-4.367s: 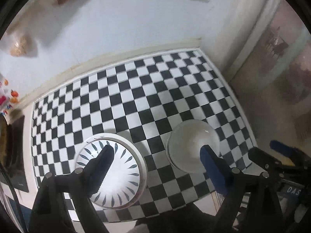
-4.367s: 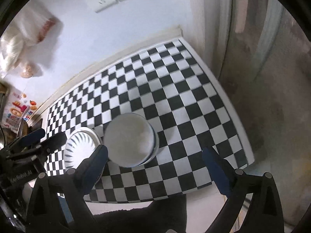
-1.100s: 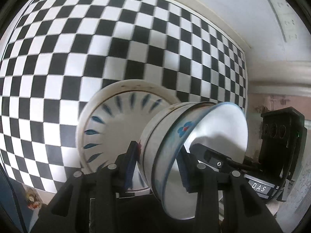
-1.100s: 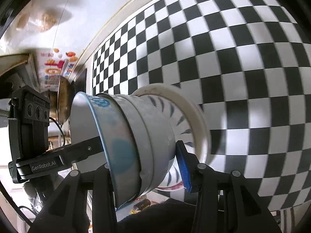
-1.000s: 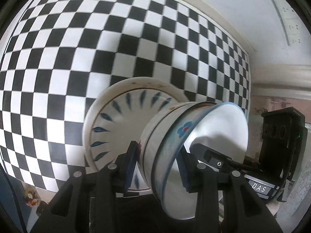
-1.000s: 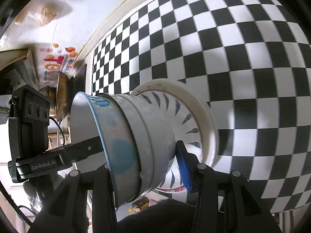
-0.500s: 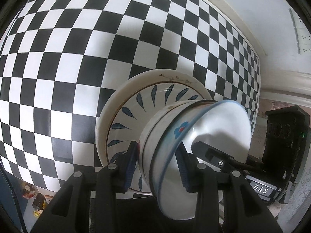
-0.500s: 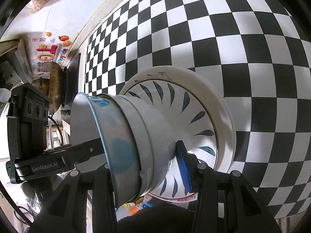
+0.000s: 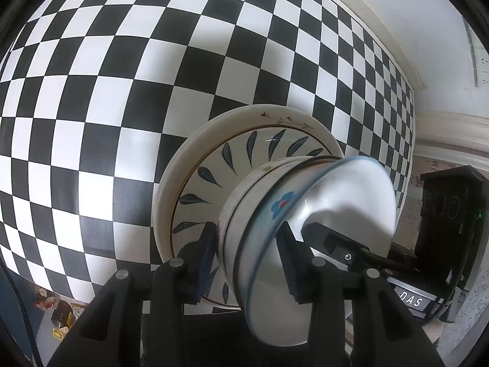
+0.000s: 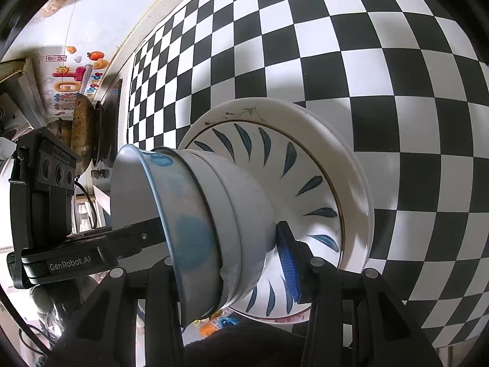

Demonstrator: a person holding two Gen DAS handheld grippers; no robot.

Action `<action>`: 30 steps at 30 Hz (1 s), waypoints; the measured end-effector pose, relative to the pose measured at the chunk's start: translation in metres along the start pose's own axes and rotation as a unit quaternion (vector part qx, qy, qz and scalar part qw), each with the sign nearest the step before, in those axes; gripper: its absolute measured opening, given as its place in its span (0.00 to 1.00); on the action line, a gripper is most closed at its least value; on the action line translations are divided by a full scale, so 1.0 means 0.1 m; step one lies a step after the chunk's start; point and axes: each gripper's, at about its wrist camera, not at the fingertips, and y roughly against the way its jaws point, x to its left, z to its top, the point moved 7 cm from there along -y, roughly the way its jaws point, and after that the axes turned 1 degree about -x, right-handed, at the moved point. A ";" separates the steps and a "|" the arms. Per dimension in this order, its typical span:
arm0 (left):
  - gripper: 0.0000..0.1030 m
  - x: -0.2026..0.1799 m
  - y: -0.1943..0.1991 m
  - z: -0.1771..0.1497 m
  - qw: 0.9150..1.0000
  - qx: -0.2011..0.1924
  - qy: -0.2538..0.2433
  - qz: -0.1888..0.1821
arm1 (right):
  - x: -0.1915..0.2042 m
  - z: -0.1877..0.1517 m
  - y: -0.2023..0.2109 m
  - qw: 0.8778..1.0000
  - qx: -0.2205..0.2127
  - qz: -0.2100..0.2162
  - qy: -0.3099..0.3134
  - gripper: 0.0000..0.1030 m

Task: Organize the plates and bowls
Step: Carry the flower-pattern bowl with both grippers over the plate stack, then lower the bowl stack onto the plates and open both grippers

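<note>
A stack of nested white bowls (image 9: 275, 214) with a blue rim and blue flower marks is held from both sides. My left gripper (image 9: 247, 263) is shut on its rim, and my right gripper (image 10: 232, 260) is shut on the opposite rim of the bowls (image 10: 214, 220). The stack's base sits right at the middle of a white plate (image 9: 232, 140) with dark blue leaf marks, which lies on the checkered surface; contact cannot be told. The plate also shows in the right wrist view (image 10: 321, 165). Each gripper shows in the other's view.
The black-and-white checkered cloth (image 9: 122, 76) covers the counter, with a white wall (image 9: 412, 15) behind. In the right wrist view a pan (image 10: 82, 122) and a colourful sticker (image 10: 70, 82) stand at the counter's left end.
Both grippers have carried the bowl stack down and closer to the plate. The plate now fills more of both views, with the stack over its middle.
</note>
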 end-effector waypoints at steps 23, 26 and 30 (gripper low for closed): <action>0.37 -0.02 0.30 -0.08 0.993 -0.063 -0.014 0.098 | 0.09 -0.01 0.31 0.995 -0.042 -0.080 0.045 0.43; 0.37 -0.04 0.44 -0.16 0.987 -0.089 -0.029 0.127 | 0.18 -0.03 0.49 0.988 -0.069 -0.119 0.072 0.43; 0.43 -0.09 0.60 -0.28 0.980 -0.122 -0.047 0.153 | 0.32 -0.09 0.77 0.975 -0.106 -0.166 0.101 0.49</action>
